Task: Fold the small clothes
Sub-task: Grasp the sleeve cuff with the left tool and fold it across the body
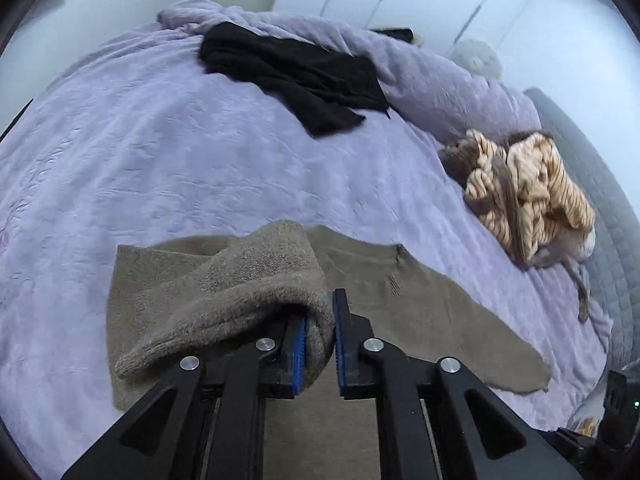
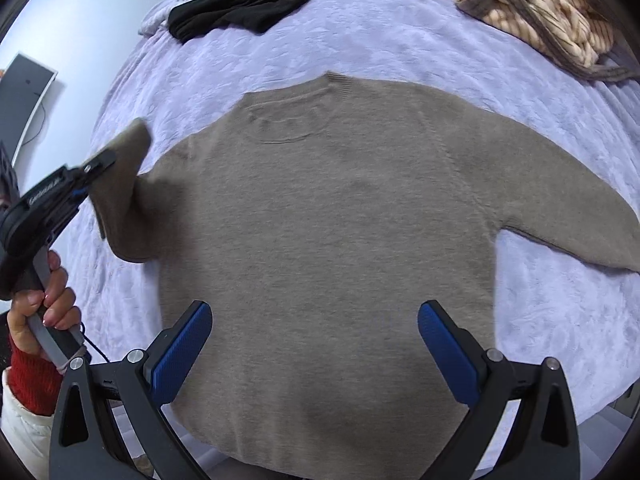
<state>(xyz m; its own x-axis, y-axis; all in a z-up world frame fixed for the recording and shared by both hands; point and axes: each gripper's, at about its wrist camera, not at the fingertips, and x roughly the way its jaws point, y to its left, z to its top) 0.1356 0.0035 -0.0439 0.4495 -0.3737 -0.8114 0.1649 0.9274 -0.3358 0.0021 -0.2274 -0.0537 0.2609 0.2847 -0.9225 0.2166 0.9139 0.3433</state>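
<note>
Left gripper was clamped on the sleeve cuff of the taupe sweater, lifted off the purple blanket. Right gripper was held spread wide above the sweater's hem, gripping nothing. Sweater was laid flat, apparently back-up. Black garment and striped garment were left farther back.

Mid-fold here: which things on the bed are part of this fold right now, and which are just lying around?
In play:
- taupe sweater, spread flat on the bed
- its sleeve, lifted and pinched by the left gripper
- right gripper, open above the hem

Lying about:
- black garment, far side
- striped garment, bunched up
- lavender blanket underneath
</note>
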